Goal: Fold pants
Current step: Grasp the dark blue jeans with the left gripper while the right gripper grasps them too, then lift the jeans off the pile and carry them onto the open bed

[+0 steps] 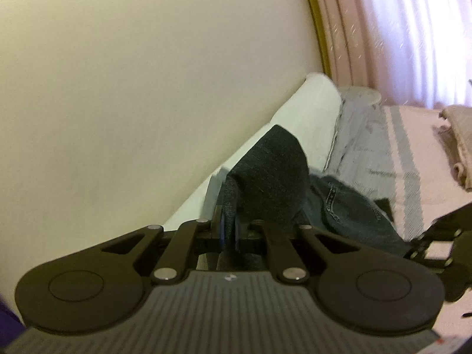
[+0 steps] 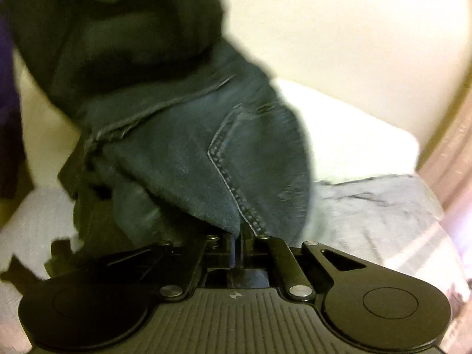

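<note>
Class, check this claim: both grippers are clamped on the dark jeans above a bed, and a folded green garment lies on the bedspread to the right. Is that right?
One detail is wrong. The folded garment is beige, not green, as the left wrist view shows. The rest stands: the left gripper and right gripper are shut on the jeans above the bedspread.

Dark, matt denim cloth with pale stitched seams, the pants point(image 2: 183, 153), is being pinched between the jaws of the matt black plastic right gripper point(image 2: 238, 244); beyond the left gripper point(image 1: 228, 227), a striped woven bedspread point(image 1: 392, 153) is lying against smooth painted wall point(image 1: 132, 73).
</note>
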Demonstrator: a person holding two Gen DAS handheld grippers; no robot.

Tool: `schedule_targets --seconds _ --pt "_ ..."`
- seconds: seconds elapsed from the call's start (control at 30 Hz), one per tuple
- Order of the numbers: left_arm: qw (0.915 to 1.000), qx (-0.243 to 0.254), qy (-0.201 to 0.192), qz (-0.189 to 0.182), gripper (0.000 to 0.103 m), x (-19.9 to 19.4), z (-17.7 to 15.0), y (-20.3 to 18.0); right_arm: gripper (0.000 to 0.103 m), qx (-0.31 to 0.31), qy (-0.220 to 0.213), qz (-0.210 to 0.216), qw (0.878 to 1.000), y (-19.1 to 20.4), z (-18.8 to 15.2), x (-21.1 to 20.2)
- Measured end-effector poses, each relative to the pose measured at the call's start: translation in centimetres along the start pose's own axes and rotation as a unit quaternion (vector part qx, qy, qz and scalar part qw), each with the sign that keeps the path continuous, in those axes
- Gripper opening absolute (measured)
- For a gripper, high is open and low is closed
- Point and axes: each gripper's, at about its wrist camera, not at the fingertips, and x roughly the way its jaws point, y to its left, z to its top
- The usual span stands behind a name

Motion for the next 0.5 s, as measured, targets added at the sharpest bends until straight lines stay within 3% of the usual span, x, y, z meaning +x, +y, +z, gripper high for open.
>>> schedule_targets --seconds 0.13,0.27,0.43,0.5 --pt "0.999 -0.009 -0.03 -0.03 0.004 -2.6 2.0 -0.1 0.0 0.041 -0.016 -0.048 0.998 -4.6 0.8 -5.4" --pt "0.9943 -0.019 -0.058 -0.087 0.004 -6.1 3.9 -2.5 0.0 0.09 -0.021 -0.1 0.991 -9.8 -0.6 -12.3" --pt "0.9747 -0.052 -0.085 -0.2 0.003 -11.0 6.0 -7.7 0.0 0.127 -0.009 -0.174 0.976 -14.4 -6.2 -23.8" --pt "0.9617 -0.068 -0.088 -0.25 0.003 -13.0 6.5 -10.5 0.0 0.141 0.007 -0.205 0.968 -15.8 -9.8 -29.0"
